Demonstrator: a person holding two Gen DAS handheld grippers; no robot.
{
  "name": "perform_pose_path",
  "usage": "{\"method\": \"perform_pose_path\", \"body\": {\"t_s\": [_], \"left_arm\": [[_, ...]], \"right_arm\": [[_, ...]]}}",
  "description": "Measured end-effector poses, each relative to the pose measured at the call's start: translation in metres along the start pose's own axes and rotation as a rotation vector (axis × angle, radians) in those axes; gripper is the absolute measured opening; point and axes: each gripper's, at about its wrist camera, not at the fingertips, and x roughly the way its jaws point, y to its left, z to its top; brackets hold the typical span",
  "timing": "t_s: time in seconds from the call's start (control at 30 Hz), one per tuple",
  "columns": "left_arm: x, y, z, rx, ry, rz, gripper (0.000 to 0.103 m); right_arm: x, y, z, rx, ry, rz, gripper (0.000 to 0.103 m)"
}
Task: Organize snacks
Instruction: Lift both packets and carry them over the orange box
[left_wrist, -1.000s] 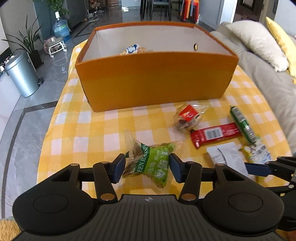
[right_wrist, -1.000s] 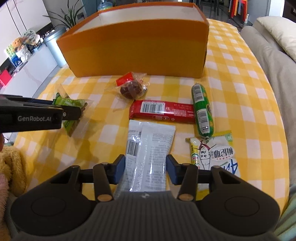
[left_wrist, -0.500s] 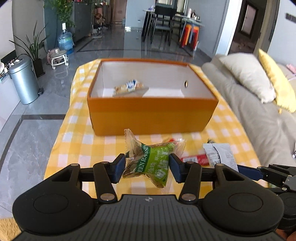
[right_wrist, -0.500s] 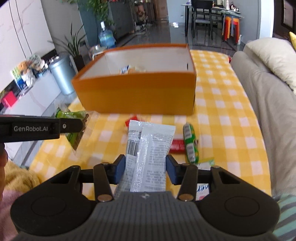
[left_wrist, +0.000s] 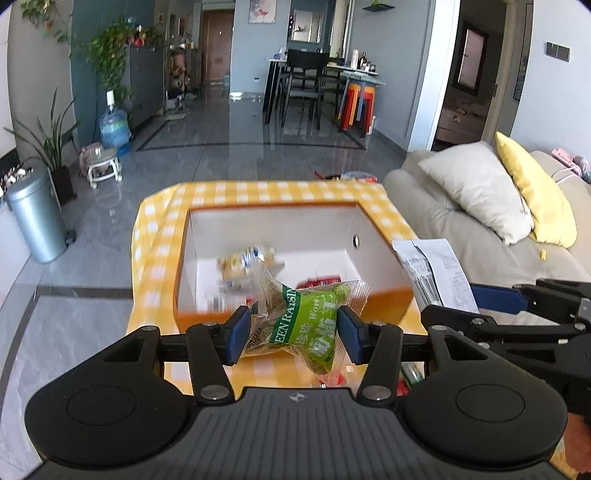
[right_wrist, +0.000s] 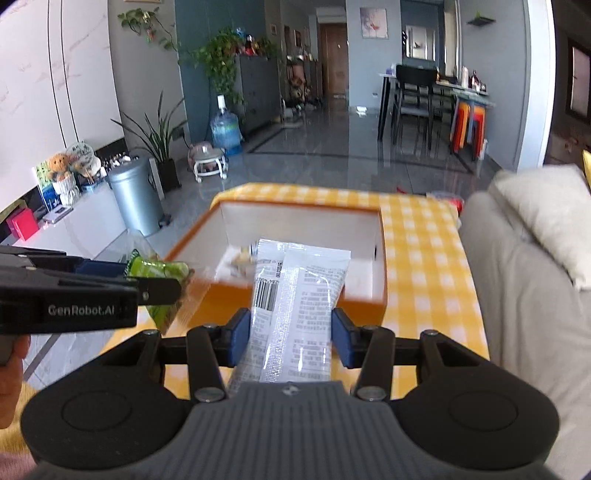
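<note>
Grey polished floor runs wide and bare behind the bench (left_wrist: 159, 236), which wears a yellow check cloth; a sofa (left_wrist: 436, 218) presses close on its right edge and a steel bin (left_wrist: 35, 218) stands well off to the left. From the left wrist, the orange box (left_wrist: 384, 295) sits open-topped on the cloth, white inside, with a blurred snack (left_wrist: 243, 262) on its floor and free room around it. The left gripper (left_wrist: 293, 330) hangs above the near wall of the box, tilted down, its jaws clenched on a green raisin pack (left_wrist: 306, 325) held clear of the bench. At the right edge the right gripper (left_wrist: 480, 306) shows side-on, carrying a white packet (left_wrist: 436, 273) beside the box's right wall.

From the right wrist, the box (right_wrist: 365, 302) lies just ahead and below, check cloth open to its right as far as the sofa (right_wrist: 517, 280). The right gripper (right_wrist: 290, 339) points downward, jaws grasping the white packet (right_wrist: 295, 306), which stands up over the near rim. The left gripper (right_wrist: 155, 291) reaches in from the left with the green pack (right_wrist: 159, 273), a hand (right_wrist: 11, 369) behind it.
</note>
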Motion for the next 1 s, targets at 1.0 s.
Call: {"method": "perform_pose_path", "body": {"t_s": [1.0], "left_arm": [[0.167, 0.019, 0.048, 0.098, 0.326, 0.047, 0.059]], "right_arm": [[0.191, -0.025, 0.082, -0.12, 0.111, -0.106, 0.045]]}}
